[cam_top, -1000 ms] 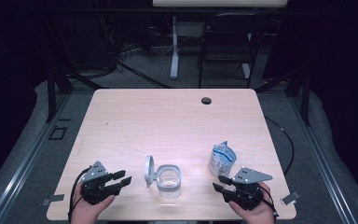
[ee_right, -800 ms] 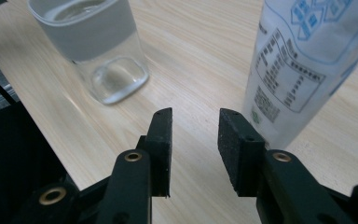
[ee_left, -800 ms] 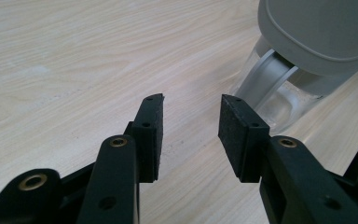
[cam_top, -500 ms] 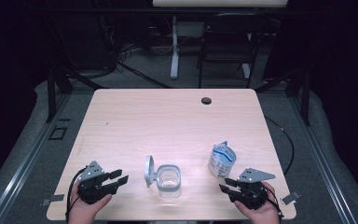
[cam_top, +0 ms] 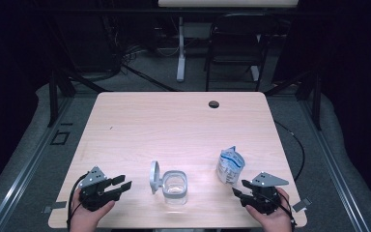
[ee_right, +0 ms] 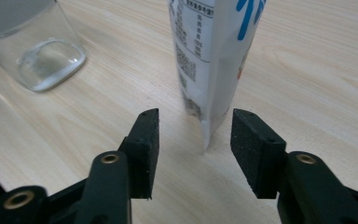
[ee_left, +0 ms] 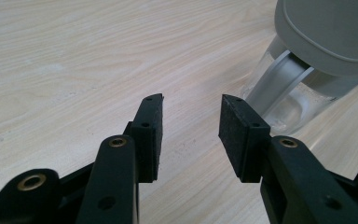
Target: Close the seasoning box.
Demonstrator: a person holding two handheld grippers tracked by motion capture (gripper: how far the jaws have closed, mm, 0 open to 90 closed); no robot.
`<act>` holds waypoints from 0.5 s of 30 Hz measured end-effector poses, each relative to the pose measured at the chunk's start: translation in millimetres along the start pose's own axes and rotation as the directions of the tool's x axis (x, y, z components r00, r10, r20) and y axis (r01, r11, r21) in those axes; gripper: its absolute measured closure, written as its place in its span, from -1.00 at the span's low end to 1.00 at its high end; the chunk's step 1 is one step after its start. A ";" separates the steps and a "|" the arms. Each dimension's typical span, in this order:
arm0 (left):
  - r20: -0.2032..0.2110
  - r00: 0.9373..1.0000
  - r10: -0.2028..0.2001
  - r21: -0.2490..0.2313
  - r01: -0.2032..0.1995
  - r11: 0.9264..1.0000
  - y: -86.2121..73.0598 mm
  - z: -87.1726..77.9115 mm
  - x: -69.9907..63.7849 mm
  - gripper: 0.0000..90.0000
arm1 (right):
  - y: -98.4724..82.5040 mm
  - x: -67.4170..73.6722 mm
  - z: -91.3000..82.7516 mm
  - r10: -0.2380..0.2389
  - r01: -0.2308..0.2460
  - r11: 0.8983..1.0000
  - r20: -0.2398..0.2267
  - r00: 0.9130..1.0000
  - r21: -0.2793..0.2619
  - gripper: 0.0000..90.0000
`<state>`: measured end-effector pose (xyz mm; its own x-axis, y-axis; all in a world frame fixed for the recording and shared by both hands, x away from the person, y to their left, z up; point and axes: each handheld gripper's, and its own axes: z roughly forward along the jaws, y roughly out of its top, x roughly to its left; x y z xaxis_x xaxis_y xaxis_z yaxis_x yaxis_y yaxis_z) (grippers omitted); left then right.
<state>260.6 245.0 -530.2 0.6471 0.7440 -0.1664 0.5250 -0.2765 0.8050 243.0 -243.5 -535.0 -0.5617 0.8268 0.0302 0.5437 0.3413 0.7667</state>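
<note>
A light wood-grain table (cam_top: 183,125) seen from above, with a person's hands at its near edge, each holding a black two-fingered gripper. Near the right front stands a small white pouch (cam_top: 230,165) with blue lettering, upright, its top edge crumpled and open; in the right gripper view the pouch (ee_right: 214,51) shows a panel of fine print and a sharp vertical seam facing the camera. Left of it, near the table's front middle, sits a clear glass jar (cam_top: 175,186) with a grey hinged lid (cam_top: 154,177) swung open to its left side. The right gripper (cam_top: 239,190) lies just before the pouch, its fingers (ee_right: 145,140) having just spread apart, holding nothing. The left gripper (cam_top: 121,183) rests near the jar, fingers (ee_left: 150,126) apart and empty.
</note>
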 end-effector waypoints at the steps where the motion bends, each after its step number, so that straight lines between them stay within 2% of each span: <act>1: 0.002 1.000 0.004 0.002 -0.004 1.000 -0.2 0.0 0.8 0.34 | 0.4 -0.1 1.1 -0.002 0.002 1.000 0.001 1.000 0.001 0.11; 5: 0.001 1.000 -0.002 0.002 0.002 1.000 -0.5 -0.6 1.0 0.33 | 2.8 1.0 5.1 -0.013 0.013 1.000 0.014 1.000 0.008 0.06; 15: -0.002 1.000 0.001 0.000 -0.001 1.000 -1.4 -1.8 2.9 0.33 | 18.0 3.2 11.9 0.020 -0.019 0.999 0.047 0.999 -0.027 -0.01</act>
<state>260.8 248.6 -530.8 0.6465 0.7450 -0.1646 0.5246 -0.2775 0.8048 258.5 -229.4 -528.8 -0.5208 0.8535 0.0159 0.5371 0.3131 0.7832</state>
